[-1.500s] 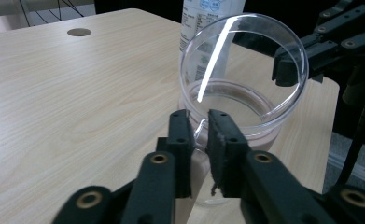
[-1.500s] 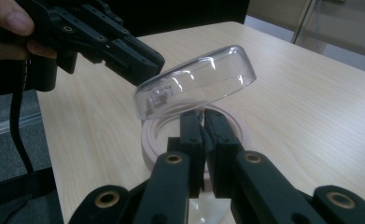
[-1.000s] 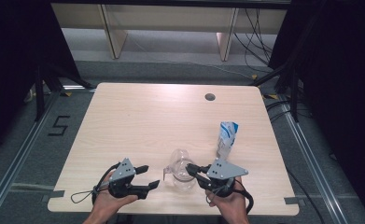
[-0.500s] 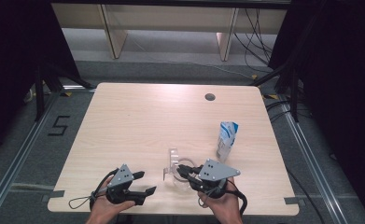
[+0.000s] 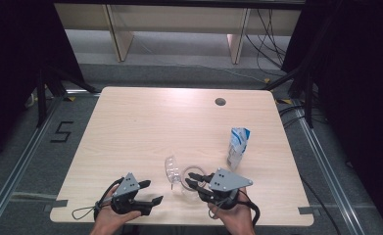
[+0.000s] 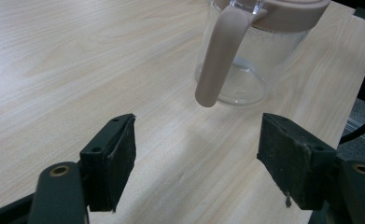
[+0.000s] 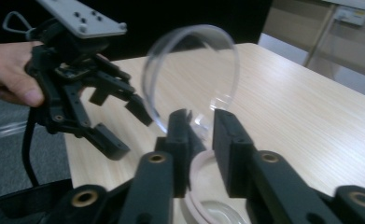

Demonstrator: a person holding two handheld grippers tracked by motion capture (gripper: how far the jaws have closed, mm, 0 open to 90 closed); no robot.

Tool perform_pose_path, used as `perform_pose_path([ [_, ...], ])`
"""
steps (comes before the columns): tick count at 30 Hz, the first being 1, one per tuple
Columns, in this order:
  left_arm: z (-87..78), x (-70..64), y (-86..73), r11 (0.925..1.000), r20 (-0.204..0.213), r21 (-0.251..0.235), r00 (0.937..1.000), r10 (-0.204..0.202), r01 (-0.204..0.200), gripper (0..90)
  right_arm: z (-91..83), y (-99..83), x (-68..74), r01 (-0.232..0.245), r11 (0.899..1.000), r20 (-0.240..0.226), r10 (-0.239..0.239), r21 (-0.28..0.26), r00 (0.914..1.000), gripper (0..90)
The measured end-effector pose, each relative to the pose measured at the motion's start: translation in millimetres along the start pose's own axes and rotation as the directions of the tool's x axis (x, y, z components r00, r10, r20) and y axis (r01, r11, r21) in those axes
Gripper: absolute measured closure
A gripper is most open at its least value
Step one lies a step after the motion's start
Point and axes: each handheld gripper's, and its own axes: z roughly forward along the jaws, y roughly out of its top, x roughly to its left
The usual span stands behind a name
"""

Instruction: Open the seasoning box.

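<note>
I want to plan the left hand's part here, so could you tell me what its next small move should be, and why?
Probably ease the left gripper forward to close on the handle. Its jaws stand open just short of the handle, and nothing steadies the jug while the right gripper holds the clear lid tipped up at the rim. The carton stands well aside.

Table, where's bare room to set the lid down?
The whole far half of the table is bare, up to the cable hole, and the left side too. It's crowded at the near edge: jug, lid, carton, left gripper and right gripper.
</note>
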Motion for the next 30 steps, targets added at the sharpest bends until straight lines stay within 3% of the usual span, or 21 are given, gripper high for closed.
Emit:
perform_pose_path([
  [6,0.2,-0.1,-1.4,1.0,-0.002,-0.004,1.0,-0.005,0.005,26.4,-25.9,-17.7,-12.6,-0.058,0.998,0.087,0.058,-0.007,0.9945,58.6],
  [9,0.3,0.1,-2.1,1.0,-0.002,-0.005,1.0,-0.005,0.005,26.2,-38.5,-26.9,-16.9,-0.131,0.991,0.154,0.132,-0.016,0.9792,51.6],
  [12,0.6,-0.3,-2.5,0.9999,-0.005,-0.011,0.9999,-0.013,0.013,26.2,-48.3,-33.2,-20.3,-0.109,0.994,0.236,0.11,-0.018,0.9655,47.8],
  [14,0.5,-0.2,-2.5,0.9997,-0.004,-0.012,0.9998,-0.019,0.019,26.2,-50.5,-38.2,-20.9,-0.119,0.992,0.26,0.126,-0.041,0.9575,45.9],
  [17,0.4,-0.2,-2.3,0.9997,-0.006,-0.012,0.9998,-0.02,0.02,26.2,-56.4,-45.7,-20.1,-0.169,0.985,0.333,0.169,-0.029,0.9276,42.3],
  [18,0.1,-0.4,-2.6,0.9998,-0.009,-0.011,0.9998,-0.019,0.019,26.2,-57.1,-47.3,-21.8,-0.168,0.986,0.333,0.166,-0.022,0.9283,41.4],
  [20,-0.7,-0.3,-2.3,0.9999,-0.01,-0.01,0.9999,-0.006,0.006,26.2,-57.6,-51.4,-21.7,-0.22,0.975,0.369,0.219,-0.04,0.9032,38.5],
  [21,-0.8,0.0,-2.0,0.9999,-0.006,-0.01,1.0,-0.003,0.003,26.2,-56.9,-53.7,-25.6,-0.21,0.976,0.371,0.213,-0.048,0.904,37.0],
  [22,-0.3,-0.4,-1.9,0.9999,0.001,-0.007,1.0,-0.009,0.009,26.5,-58.2,-55.1,-27.7,-0.203,0.978,0.395,0.202,-0.041,0.8962,35.6],
  [23,-0.6,-0.5,-1.7,1.0,0.002,-0.002,1.0,-0.002,0.002,27.1,-59.2,-57.7,-30.0,-0.216,0.975,0.421,0.216,-0.048,0.8811,34.5],
  [24,-0.3,-1.6,-2.2,0.9999,-0.001,-0.001,0.9999,-0.014,0.014,27.1,-60.1,-58.5,-30.9,-0.231,0.972,0.427,0.23,-0.049,0.8747,33.7],
  [26,-0.6,-2.2,-1.7,0.9999,0.002,0.005,0.9999,-0.012,0.012,26.8,-60.9,-61.9,-35.5,-0.246,0.967,0.459,0.247,-0.062,0.8533,31.2],
  [27,-0.5,-1.8,-1.6,0.9999,-0.001,0.008,1.0,-0.007,0.007,26.5,-61.1,-63.9,-38.2,-0.241,0.968,0.464,0.244,-0.068,0.8515,31.2],
  [28,-0.5,-1.5,-1.5,1.0,0.001,0.009,1.0,0.001,-0.001,26.2,-62.4,-65.4,-39.9,-0.244,0.967,0.479,0.247,-0.07,0.8424,30.9],
  [29,-0.2,-1.7,-1.9,1.0,-0.005,0.008,1.0,0.003,-0.003,26.1,-63.2,-66.1,-41.2,-0.256,0.964,0.47,0.257,-0.067,0.8442,30.6],
  [30,-0.2,-1.5,-2.0,1.0,-0.003,0.008,1.0,0.003,-0.003,25.7,-62.9,-68.0,-44.3,-0.255,0.964,0.475,0.262,-0.082,0.8399,29.6],
])
